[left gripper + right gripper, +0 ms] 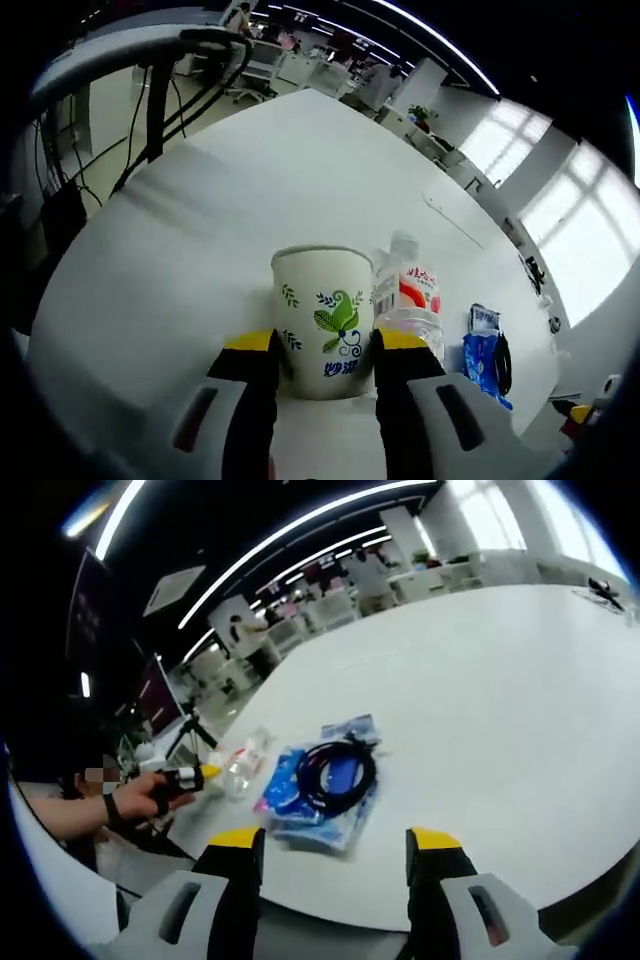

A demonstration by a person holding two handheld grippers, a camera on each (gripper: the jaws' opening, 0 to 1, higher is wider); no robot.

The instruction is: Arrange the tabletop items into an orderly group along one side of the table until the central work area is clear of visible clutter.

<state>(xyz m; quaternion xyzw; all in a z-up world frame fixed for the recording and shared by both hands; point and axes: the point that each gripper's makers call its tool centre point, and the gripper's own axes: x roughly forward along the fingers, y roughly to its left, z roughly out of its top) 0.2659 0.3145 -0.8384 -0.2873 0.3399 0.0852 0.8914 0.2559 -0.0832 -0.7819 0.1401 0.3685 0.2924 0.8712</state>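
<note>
A white paper cup (322, 318) with a green leaf print stands on the white table (250, 200), and my left gripper (325, 350) is shut on it, one yellow-tipped jaw pressed to each side. Right beside the cup stands a clear water bottle (408, 295) with a red and white label. Further right lies a blue packet (480, 352) with a black cable (502, 365). In the right gripper view my right gripper (336, 842) is open and holds nothing, just short of the blue packet (300, 802), which has the coiled black cable (337, 770) on top. The bottle (242, 762) is left of it.
A person's hand (135, 798) holds the left gripper (190, 777) at the table's left edge. A black stand with hanging cables (152, 95) rises at the table's far left. Small dark objects (535, 270) lie near the far right edge. The wide white tabletop (500, 680) stretches beyond.
</note>
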